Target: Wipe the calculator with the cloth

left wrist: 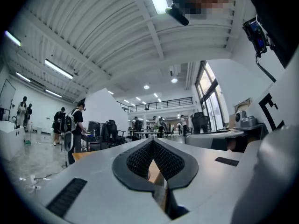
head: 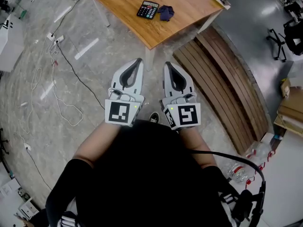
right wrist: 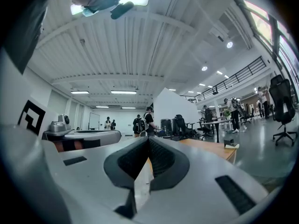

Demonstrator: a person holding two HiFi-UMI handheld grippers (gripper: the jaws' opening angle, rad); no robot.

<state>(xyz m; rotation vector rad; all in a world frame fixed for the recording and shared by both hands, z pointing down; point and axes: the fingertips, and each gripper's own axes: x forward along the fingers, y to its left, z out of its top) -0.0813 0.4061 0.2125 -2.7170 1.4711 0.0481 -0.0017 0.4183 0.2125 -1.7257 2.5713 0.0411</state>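
A black calculator (head: pixel 147 9) lies on the wooden table (head: pixel 142 27) far ahead, with a dark blue cloth (head: pixel 165 13) bunched just to its right. My left gripper (head: pixel 138 61) and right gripper (head: pixel 168 65) are held side by side in front of my body, level, well short of the table. Both are shut with nothing between the jaws. In the left gripper view the left gripper (left wrist: pixel 153 142) shows its pads meeting at the tip; the right gripper (right wrist: pixel 148 139) looks the same in its own view. Only a sliver of the wooden table (right wrist: pixel 210 148) shows there.
Cables (head: pixel 57 79) and a power strip (head: pixel 54 38) trail over the grey floor at left. Stacked wooden slats (head: pixel 227 89) lie right of the table. An office chair (head: pixel 284 37) stands far right. People (left wrist: pixel 74 125) stand among desks in the hall beyond.
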